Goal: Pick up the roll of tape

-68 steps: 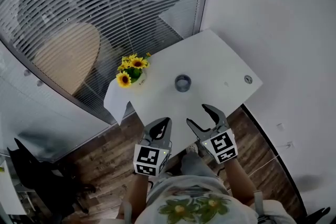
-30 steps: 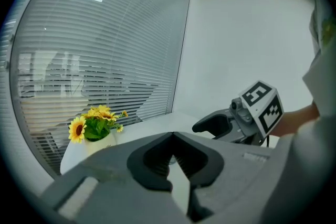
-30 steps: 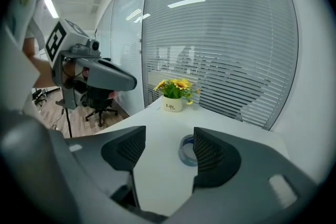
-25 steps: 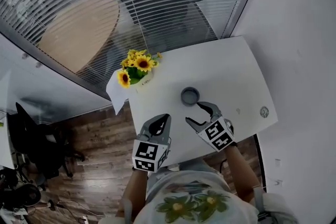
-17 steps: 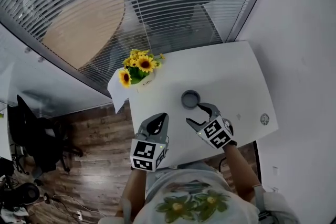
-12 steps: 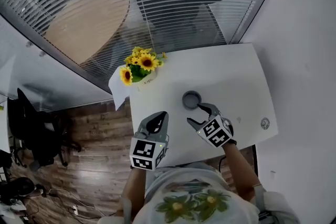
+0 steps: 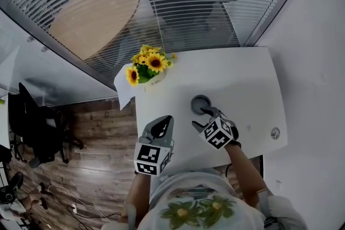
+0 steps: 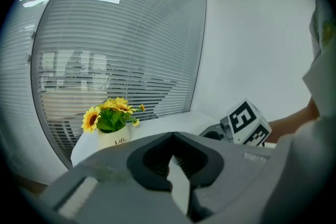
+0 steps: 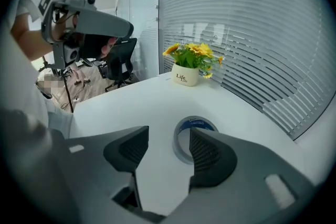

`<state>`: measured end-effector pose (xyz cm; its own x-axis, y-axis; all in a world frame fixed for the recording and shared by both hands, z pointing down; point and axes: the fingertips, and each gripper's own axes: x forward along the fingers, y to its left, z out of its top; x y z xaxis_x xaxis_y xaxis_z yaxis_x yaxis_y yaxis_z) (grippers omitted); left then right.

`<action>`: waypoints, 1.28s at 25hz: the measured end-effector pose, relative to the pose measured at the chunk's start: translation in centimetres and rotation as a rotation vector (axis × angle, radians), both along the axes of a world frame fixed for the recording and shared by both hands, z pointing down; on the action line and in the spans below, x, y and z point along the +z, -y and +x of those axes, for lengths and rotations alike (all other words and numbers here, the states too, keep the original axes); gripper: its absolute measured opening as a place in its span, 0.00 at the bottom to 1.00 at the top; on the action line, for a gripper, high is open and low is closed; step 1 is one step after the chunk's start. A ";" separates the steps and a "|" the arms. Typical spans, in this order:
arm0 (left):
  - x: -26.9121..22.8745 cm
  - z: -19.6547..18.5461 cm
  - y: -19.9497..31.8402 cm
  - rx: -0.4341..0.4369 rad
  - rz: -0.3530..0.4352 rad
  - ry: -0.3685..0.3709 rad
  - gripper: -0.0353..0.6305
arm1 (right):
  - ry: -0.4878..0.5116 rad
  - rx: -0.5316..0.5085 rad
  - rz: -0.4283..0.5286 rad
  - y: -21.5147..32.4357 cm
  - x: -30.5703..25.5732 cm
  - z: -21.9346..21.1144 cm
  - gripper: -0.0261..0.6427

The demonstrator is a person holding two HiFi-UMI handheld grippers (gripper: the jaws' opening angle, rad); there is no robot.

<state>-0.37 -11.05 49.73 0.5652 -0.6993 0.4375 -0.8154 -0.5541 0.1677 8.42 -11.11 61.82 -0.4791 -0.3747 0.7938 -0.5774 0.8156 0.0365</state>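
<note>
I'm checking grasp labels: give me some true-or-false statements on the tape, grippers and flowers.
1. The roll of tape lies flat on the white table. True.
2. The right gripper grips the tape. False: its jaws, just closing a little, stand apart with nothing between; the tape lies just ahead.
3. The left gripper is shut and empty. True.
4. The sunflower pot touches the tape. False: it stands apart, at the table's far corner.

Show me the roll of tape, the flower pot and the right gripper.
roll of tape (image 7: pixel 193 103), head view, left side of its ring.
flower pot (image 9: pixel 185 77), right gripper view, white front of the pot.
right gripper (image 9: pixel 168 136), right gripper view, gap midway between its fingertips.
</note>
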 end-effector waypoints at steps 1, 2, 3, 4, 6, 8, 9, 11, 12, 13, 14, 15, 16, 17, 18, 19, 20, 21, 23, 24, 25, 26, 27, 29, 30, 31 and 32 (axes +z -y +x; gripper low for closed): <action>0.2 -0.1 0.0 -0.001 -0.004 0.000 0.06 | -0.008 -0.004 -0.004 0.1 0.4 -0.1 0.40; 0.4 -0.2 0.1 -0.003 -0.007 0.000 0.06 | -0.016 -0.007 -0.006 0.2 0.7 -0.2 0.40; 0.6 -0.2 0.2 -0.005 -0.010 0.000 0.06 | -0.024 -0.011 -0.008 0.4 1.1 -0.3 0.39; 0.8 -0.3 0.3 -0.007 -0.013 -0.002 0.06 | -0.035 -0.016 -0.011 0.6 1.4 -0.3 0.39; 1.2 -0.4 0.6 -0.010 -0.021 -0.010 0.06 | -0.059 -0.029 -0.023 0.8 2.3 -0.3 0.36; 1.8 -0.5 0.8 -0.013 -0.031 -0.014 0.06 | -0.086 -0.042 -0.040 1.0 3.2 -0.2 0.35; 2.1 -0.6 0.9 -0.014 -0.036 -0.013 0.06 | -0.099 -0.047 -0.045 1.1 3.5 -0.3 0.34; 2.4 -0.7 1.0 -0.013 -0.044 -0.011 0.06 | -0.126 -0.058 -0.049 1.2 4.1 -0.3 0.33; 2.5 -0.7 0.9 -0.013 -0.047 -0.012 0.06 | -0.138 -0.062 -0.049 1.2 4.4 -0.2 0.33; 2.5 -0.6 0.9 -0.013 -0.049 -0.015 0.06 | -0.150 -0.064 -0.049 1.1 4.6 -0.1 0.33; 2.6 -0.6 0.8 -0.013 -0.050 -0.017 0.06 | -0.159 -0.066 -0.048 1.2 4.7 -0.1 0.32; 2.7 -0.6 0.8 -0.013 -0.052 -0.018 0.06 | -0.166 -0.069 -0.046 1.2 4.9 -0.1 0.30; 2.9 -0.7 0.8 -0.014 -0.055 -0.017 0.06 | -0.174 -0.072 -0.043 1.2 5.0 -0.2 0.28; 3.0 -0.7 0.7 -0.013 -0.056 -0.016 0.06 | -0.183 -0.076 -0.042 1.3 5.2 -0.3 0.27; 3.1 -0.8 0.7 -0.013 -0.057 -0.015 0.06 | -0.196 -0.083 -0.044 1.3 5.4 -0.3 0.26; 3.1 -0.8 0.7 -0.012 -0.057 -0.016 0.06 | -0.210 -0.091 -0.045 1.2 5.7 -0.2 0.26; 3.1 -0.8 0.7 -0.011 -0.057 -0.018 0.06 | -0.224 -0.099 -0.045 1.2 5.9 -0.2 0.25; 3.1 -0.8 0.7 -0.010 -0.057 -0.019 0.06 | -0.237 -0.105 -0.041 1.3 6.1 -0.1 0.24; 3.1 -0.9 0.5 -0.007 -0.058 -0.019 0.06 | -0.261 -0.113 -0.025 1.5 6.3 0.0 0.20; 3.1 -0.9 0.4 -0.006 -0.058 -0.018 0.06 | -0.270 -0.117 -0.019 1.5 6.2 0.0 0.18; 2.9 -1.0 0.3 -0.006 -0.058 -0.017 0.06 | -0.276 -0.121 -0.017 1.5 6.1 0.0 0.15; 2.7 -1.1 0.3 -0.006 -0.057 -0.018 0.06 | -0.278 -0.125 -0.021 1.4 5.9 0.0 0.15; 2.6 -1.1 0.2 -0.007 -0.055 -0.018 0.06 | -0.275 -0.128 -0.030 1.2 5.8 0.0 0.15; 2.5 -1.2 0.2 -0.009 -0.052 -0.019 0.06 | -0.266 -0.134 -0.047 1.0 5.7 -0.1 0.13; 2.5 -1.3 0.3 -0.010 -0.050 -0.018 0.06 | -0.263 -0.136 -0.051 1.0 5.8 -0.2 0.13; 2.6 -1.3 0.4 -0.012 -0.049 -0.018 0.06 | -0.262 -0.137 -0.055 0.9 5.9 -0.2 0.13; 2.6 -1.4 0.4 -0.014 -0.048 -0.018 0.06 | -0.263 -0.138 -0.058 0.9 6.0 -0.2 0.13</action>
<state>-1.75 -11.48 52.37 0.5634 -0.6857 0.4608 -0.8197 -0.5335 0.2083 8.25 -12.01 67.78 -0.2978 -0.2707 0.9154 -0.4379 0.8908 0.1209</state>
